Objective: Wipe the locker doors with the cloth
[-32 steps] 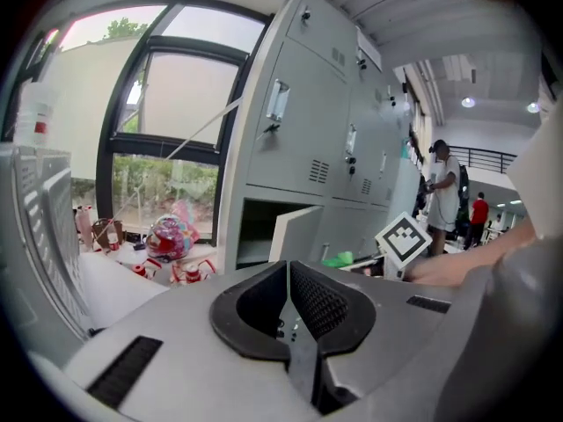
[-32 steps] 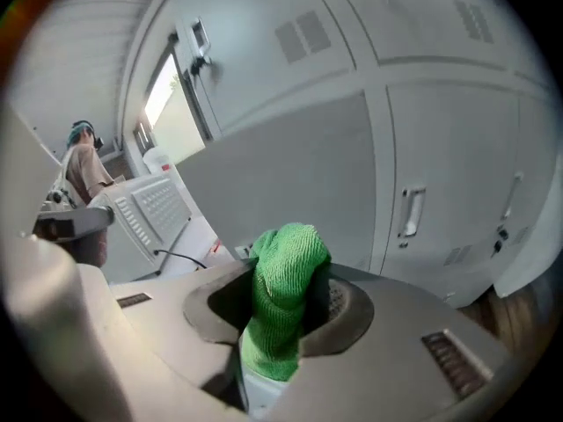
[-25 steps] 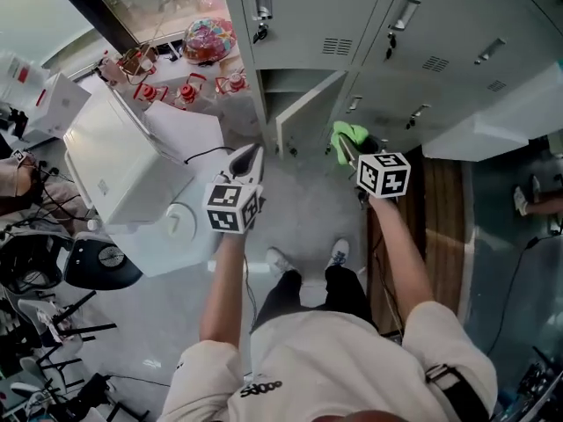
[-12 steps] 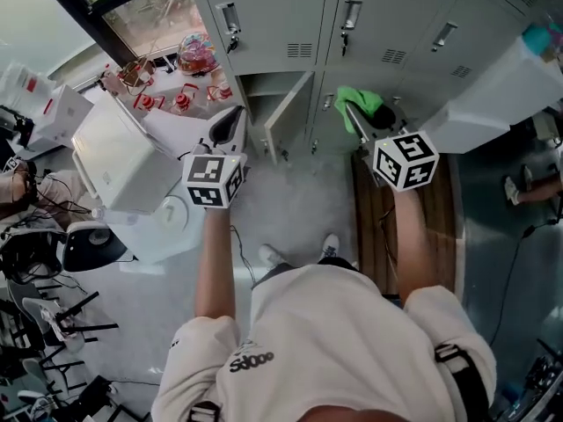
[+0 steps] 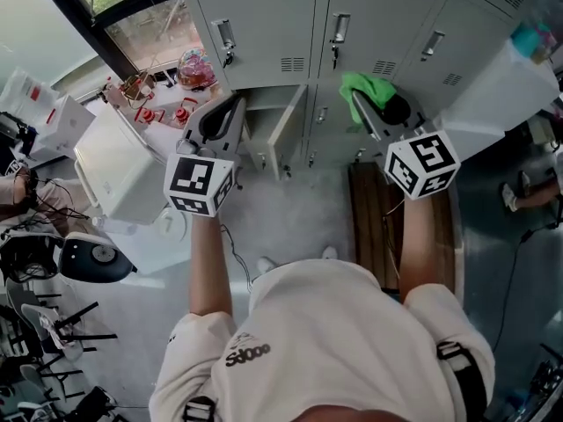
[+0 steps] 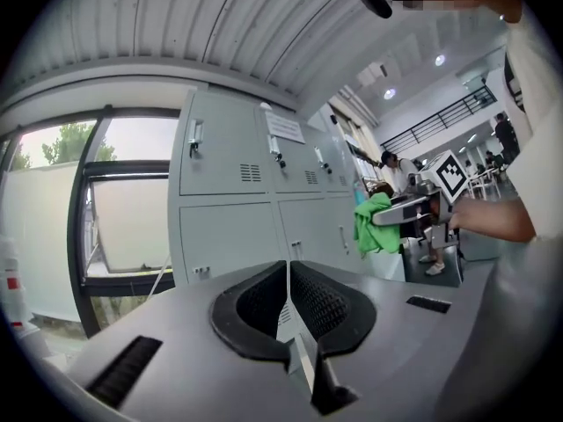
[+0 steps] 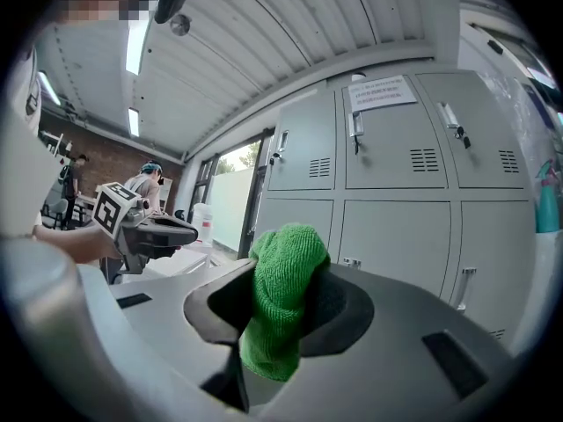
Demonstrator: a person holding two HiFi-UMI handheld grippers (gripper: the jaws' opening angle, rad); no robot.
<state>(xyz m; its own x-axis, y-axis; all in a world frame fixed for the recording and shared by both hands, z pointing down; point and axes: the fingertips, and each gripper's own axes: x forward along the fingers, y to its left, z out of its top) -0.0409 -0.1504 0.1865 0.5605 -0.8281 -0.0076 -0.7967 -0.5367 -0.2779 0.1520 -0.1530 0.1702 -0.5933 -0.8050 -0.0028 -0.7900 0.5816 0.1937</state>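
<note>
Raised since a second ago, the green cloth now sits level with the vents at the foot of the upper locker doors, where earlier it hung by the lower row; the person has also closed in on the grey bank. The cloth is pinched in the right gripper, whose jaws are clamped on its middle so that a bunched fold stands above them and a tail droops below, as the right gripper view shows. That leaves a soft pad leading the tool, apparently so fabric and not plastic meets the metal. From that view the doors stand ahead of the cloth, near but seemingly not yet touched, so the wiping stroke looks about to begin rather than under way. The left gripper is carried at about the same height to the left, its jaws pressed together with nothing between them, and it appears to be held out of the way or kept ready to steady a door. Just beside it one lower locker door stands ajar, its edge swung out toward the person. A white box sits on the floor well to the left, below the window.
</note>
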